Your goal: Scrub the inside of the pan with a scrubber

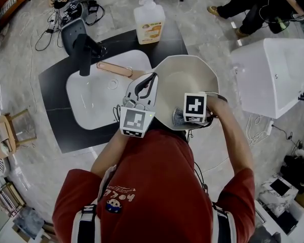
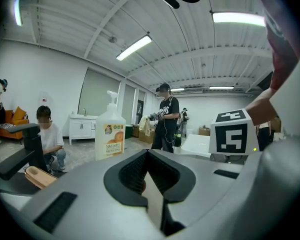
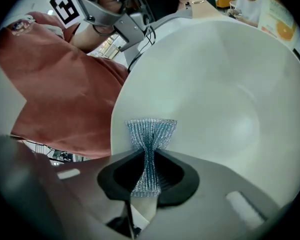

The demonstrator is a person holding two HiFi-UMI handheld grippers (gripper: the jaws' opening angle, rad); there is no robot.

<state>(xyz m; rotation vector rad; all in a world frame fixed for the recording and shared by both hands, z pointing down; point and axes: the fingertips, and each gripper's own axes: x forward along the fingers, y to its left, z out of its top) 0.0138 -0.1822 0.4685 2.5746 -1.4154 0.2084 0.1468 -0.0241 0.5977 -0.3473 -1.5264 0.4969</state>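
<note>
Counter [image 1: 53, 115]: black slab at the left of the scene, carrying the sink.
Sink [image 1: 91, 103]: white basin set into the counter, with a black faucet [image 1: 83, 52] at its far-left edge.
Pan [image 1: 192, 75]: cream-white, just right of the sink, its inside showing. Its wooden handle [image 1: 114, 69] points left over the sink's far rim.
Soap bottle [image 1: 149, 20]: upright pump bottle on the counter's far edge, beyond the pan.
Left gripper [image 1: 148, 80]: jaws closed on the pan where the handle joins the bowl, on its left side.
Right gripper [image 3: 149, 169]: jaws clamped on the scrubber, at the pan's near side.
Scrubber [image 3: 150, 136]: silver mesh, pinched at its waist. Its fanned end touches the pan's inner wall close to the near rim.
</note>
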